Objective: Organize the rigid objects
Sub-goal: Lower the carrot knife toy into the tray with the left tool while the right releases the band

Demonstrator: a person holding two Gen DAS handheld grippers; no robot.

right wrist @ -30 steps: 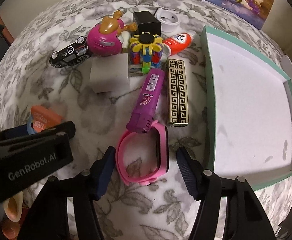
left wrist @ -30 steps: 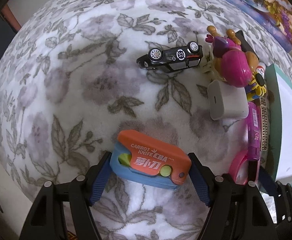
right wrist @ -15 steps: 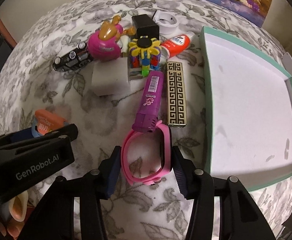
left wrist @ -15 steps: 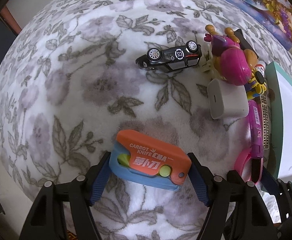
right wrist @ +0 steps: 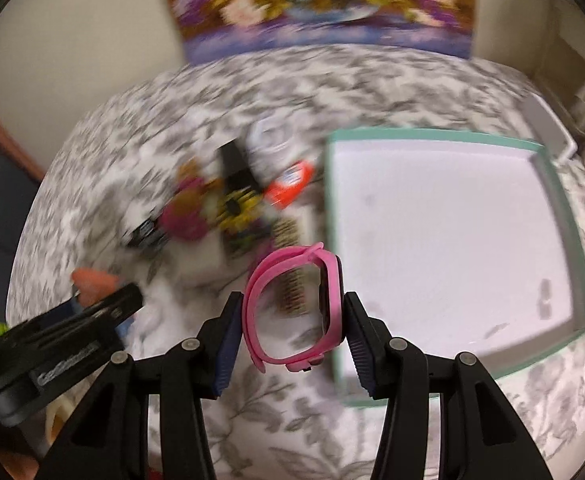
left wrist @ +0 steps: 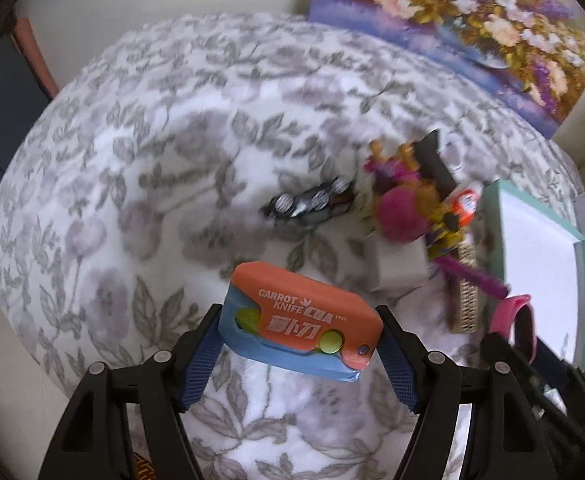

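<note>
In the left wrist view, the left gripper [left wrist: 298,344] sits at the bottom centre of the frame, its blue-padded fingers [left wrist: 200,360] pinching the ends of an orange and blue carrot knife toy [left wrist: 300,326]. The toy appears raised above the flowered grey and white bench [left wrist: 112,200]. At the lower right edge of that view a pink watch [left wrist: 520,324] shows, held by the other tool.

In the right wrist view, the right gripper [right wrist: 290,330] occupies the bottom centre, its fingers [right wrist: 228,340] pressed against both sides of the pink watch's [right wrist: 292,308] looped strap, which stands upright between them, clear of the bench [right wrist: 292,420]. The left gripper's black body crosses the lower left of this frame.

Beyond the watch, to the right of centre, lies a white tray with a green rim [right wrist: 332,240]; the watch hangs just beside its left edge.

Farther up and left of centre a blurred cluster rests on the bench: a black toy car [left wrist: 312,204], a magenta round toy [left wrist: 400,216], a white block [left wrist: 400,268], a purple tube [left wrist: 476,278], a gold patterned bar [left wrist: 468,304] and an orange-red tube [right wrist: 290,184]. A flower painting [right wrist: 312,0] stands at the top of the frame.
</note>
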